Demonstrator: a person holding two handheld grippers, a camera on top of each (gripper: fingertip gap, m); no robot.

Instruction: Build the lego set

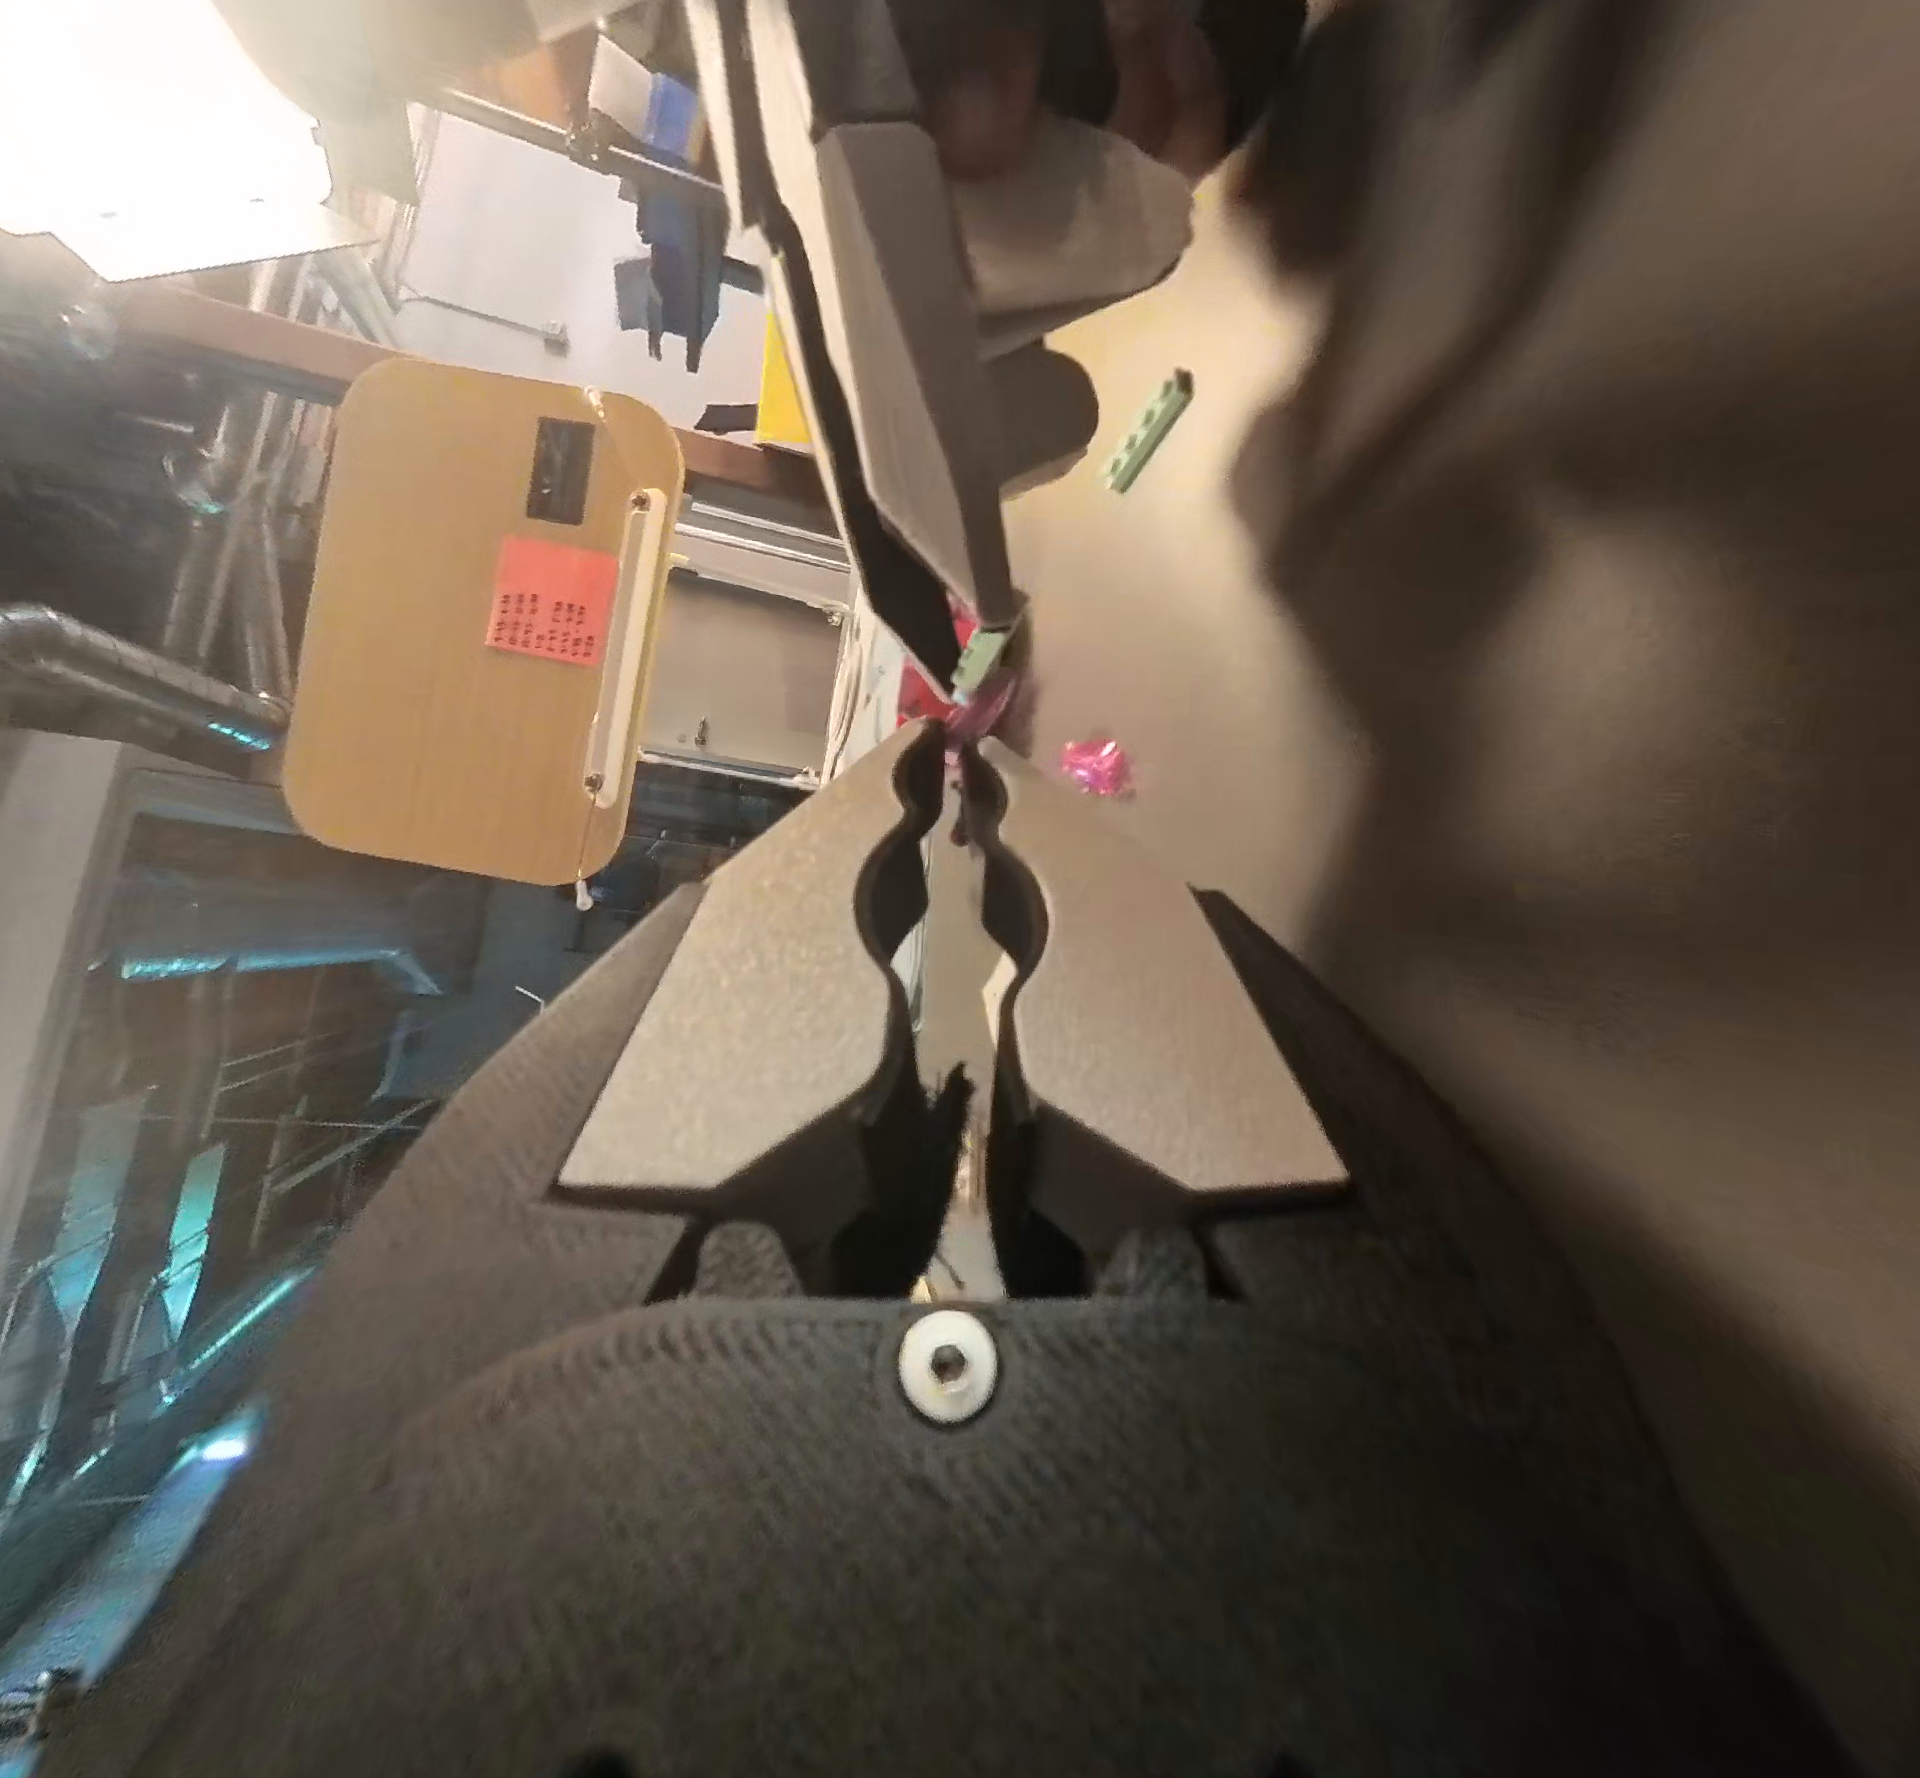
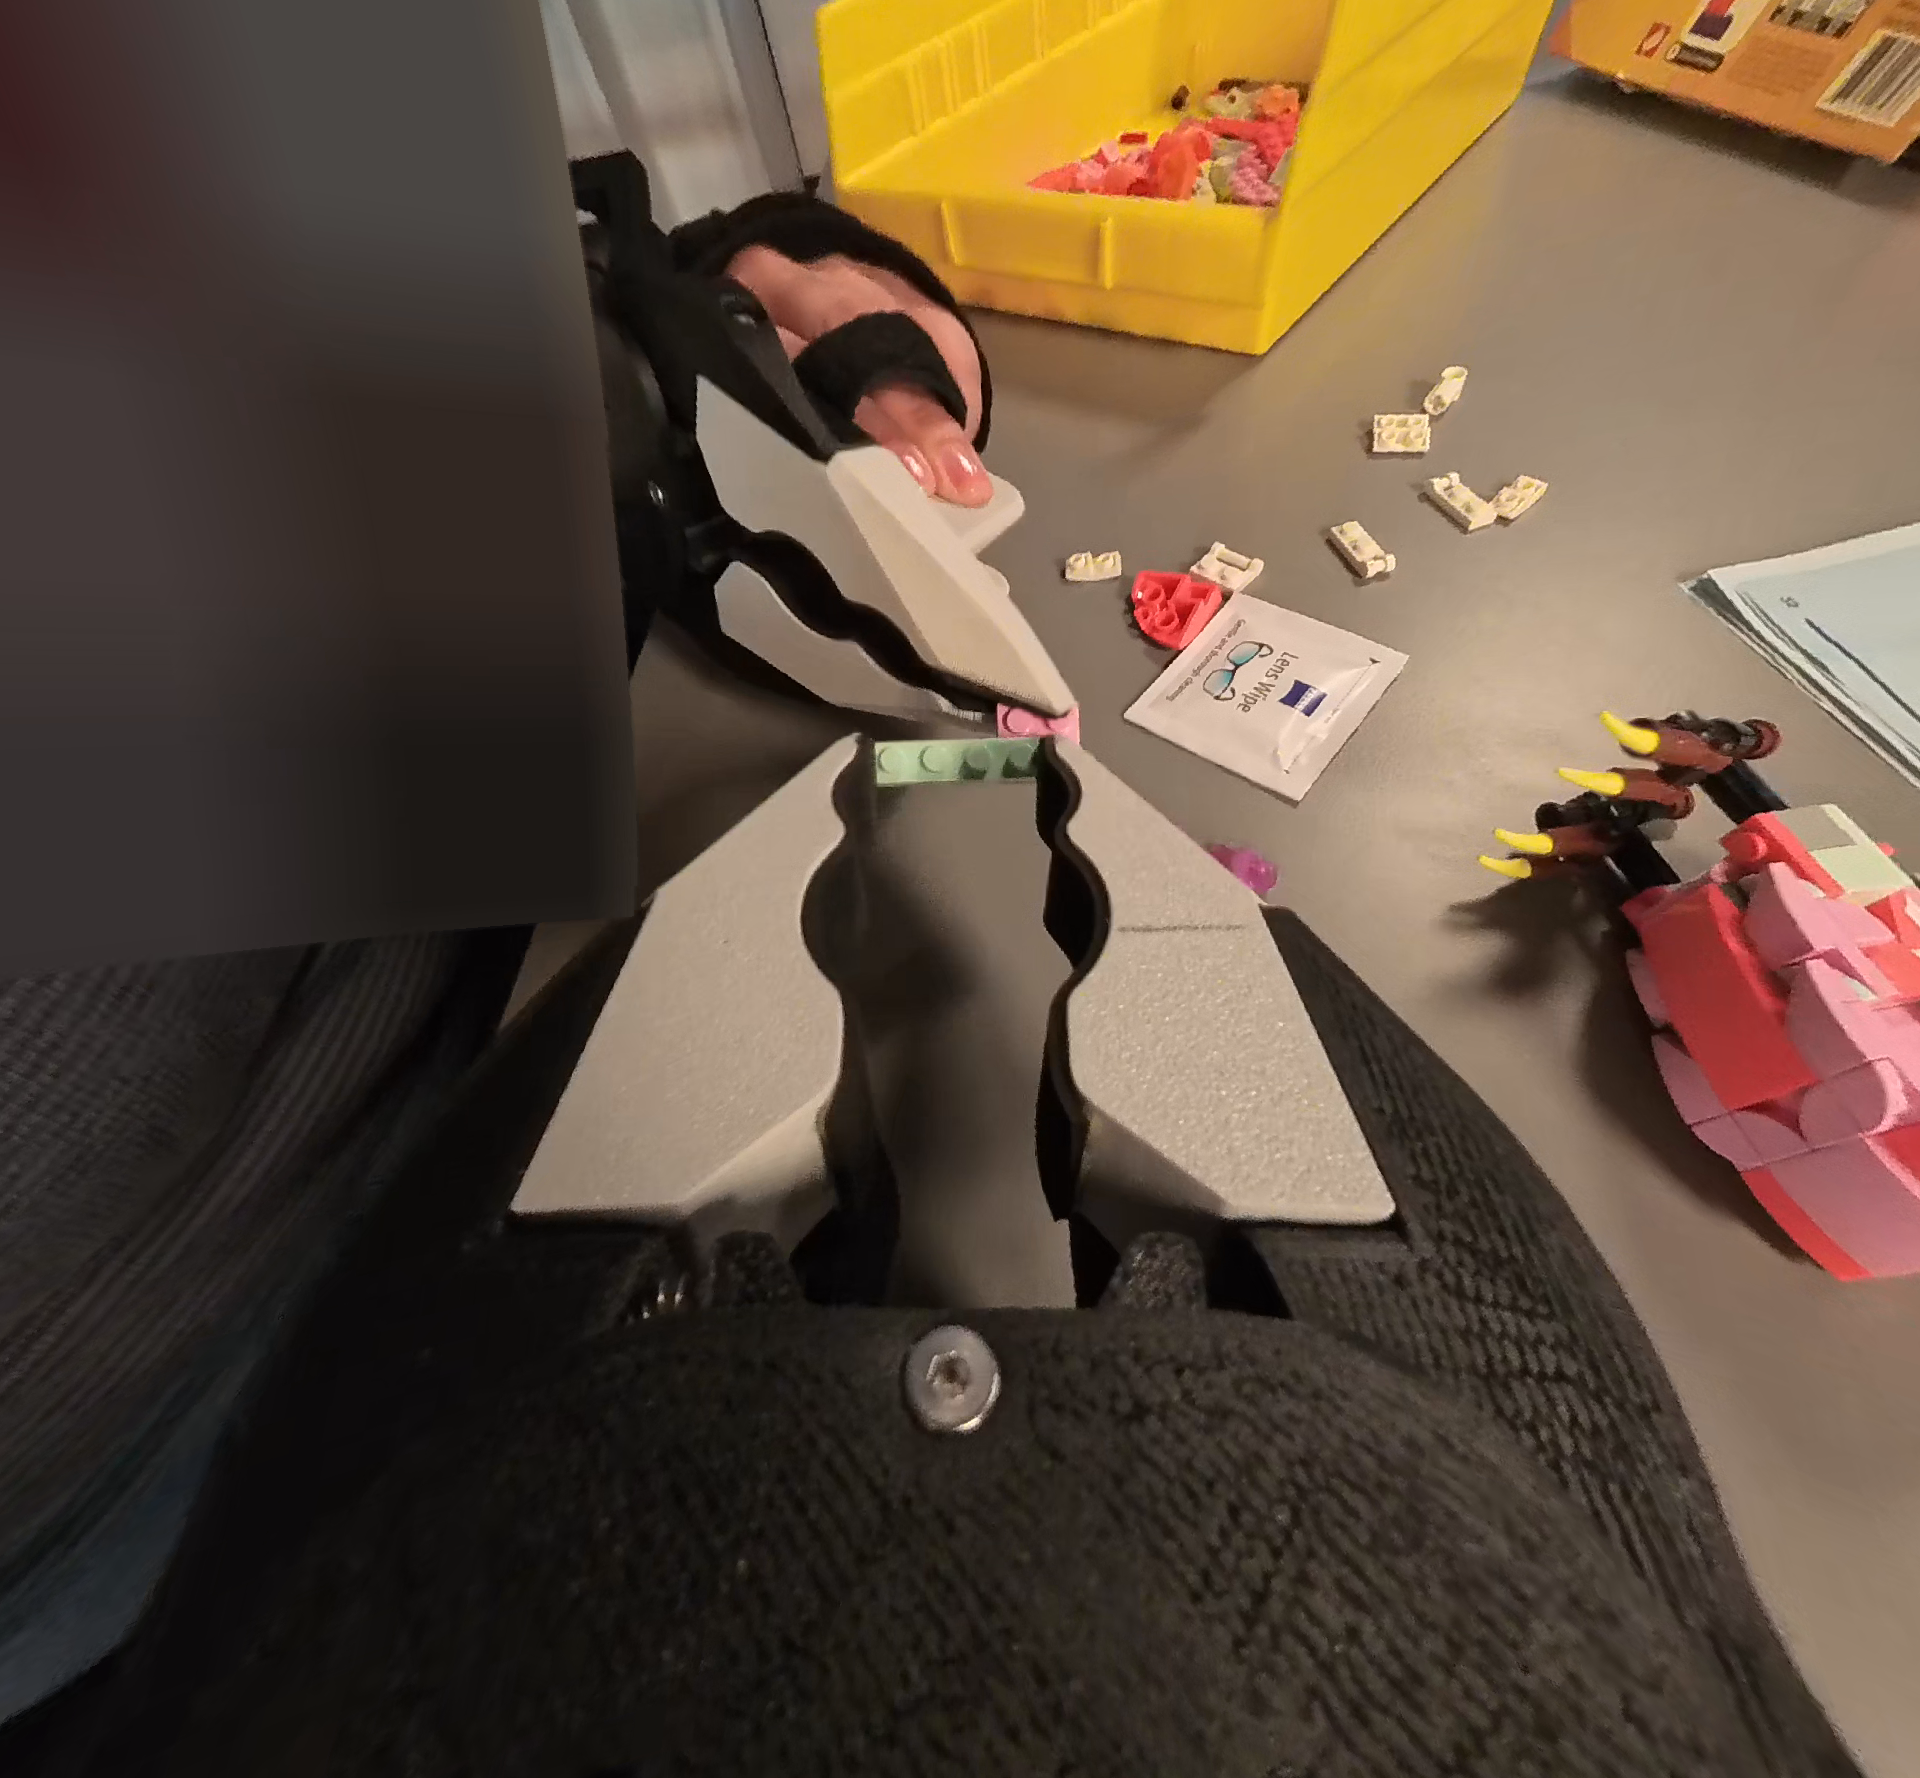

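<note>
Spanning the gap between the right gripper (image 2: 951, 762)'s grey fingertips, a flat mint-green studded plastic plate (image 2: 956, 760) is clamped by its two ends, one pad on each end, above the grey table (image 2: 1558, 357). Just beyond its right end, the left gripper (image 2: 1044, 705) reaches in from the left with its tongs together on a small pink studded plastic brick (image 2: 1039, 720), which touches the green plate's far right corner. A hand (image 2: 894, 378) in a black fingerless glove rests its fingers on that gripper's upper finger. Near right, a pink and red brick-built model (image 2: 1787, 1032) lies beside dark claws with yellow tips (image 2: 1621, 793). A translucent pink piece (image 2: 1242, 866) peeks past the right finger. Farther on lie a white sachet (image 2: 1268, 689), a red rounded piece (image 2: 1164, 601) and scattered cream pieces (image 2: 1455, 492). Farthest, a yellow plastic bin (image 2: 1091, 149) holds mixed pink and red bricks, with an orange cardboard box (image 2: 1756, 14) at far right.
</note>
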